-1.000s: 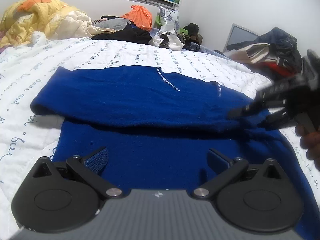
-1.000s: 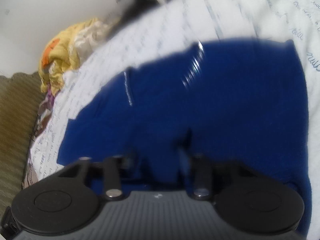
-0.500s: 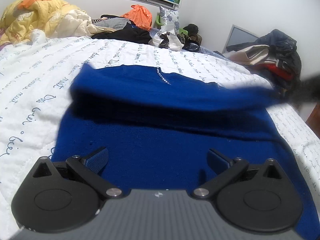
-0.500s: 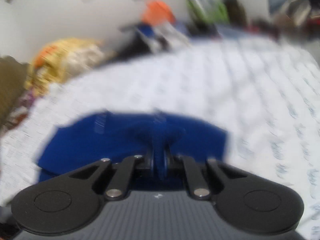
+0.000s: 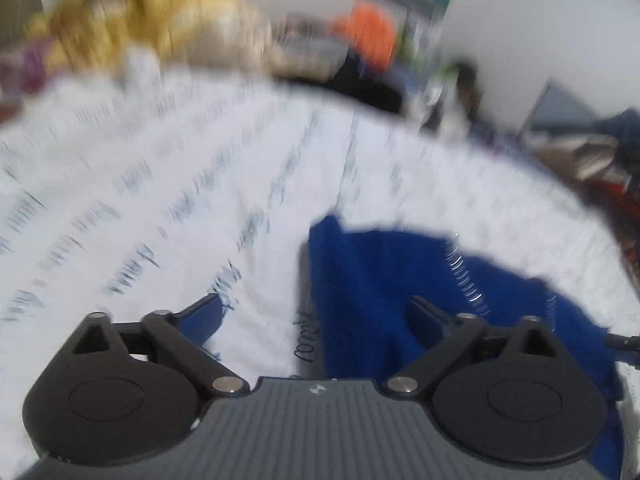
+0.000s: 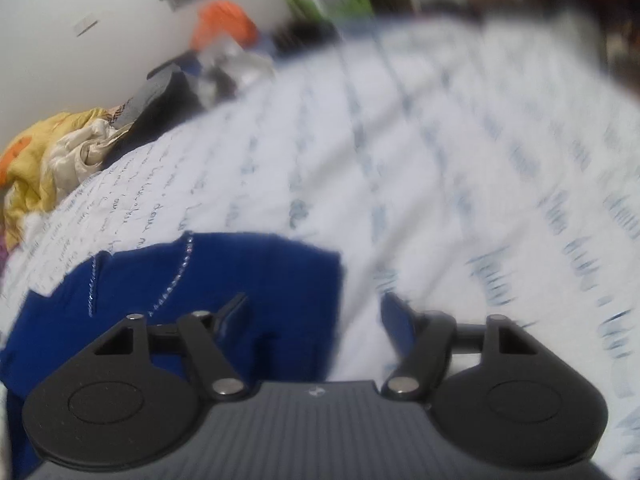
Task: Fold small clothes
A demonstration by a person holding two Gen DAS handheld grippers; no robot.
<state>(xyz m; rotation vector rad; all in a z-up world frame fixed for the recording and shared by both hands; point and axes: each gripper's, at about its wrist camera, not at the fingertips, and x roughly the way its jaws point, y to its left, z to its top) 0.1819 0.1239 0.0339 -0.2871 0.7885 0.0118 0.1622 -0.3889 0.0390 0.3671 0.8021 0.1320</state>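
1. Both sets of my fingers, left (image 5: 312, 316) and right (image 6: 316, 312), are spread wide, holding nothing.
2. Blue garment (image 5: 384, 280) lies folded on the bed (image 5: 200, 184), under my inner fingers.
3. Grabbing one layer could undo the fold.
4. Blur hides the garment's near edge and sparkly trim (image 6: 180, 268).

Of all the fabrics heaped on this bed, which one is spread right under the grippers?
The bright blue garment with sparkly trim lies right under both open hand-held grippers. The yellow quilt and orange bundle sit far back by the wall.
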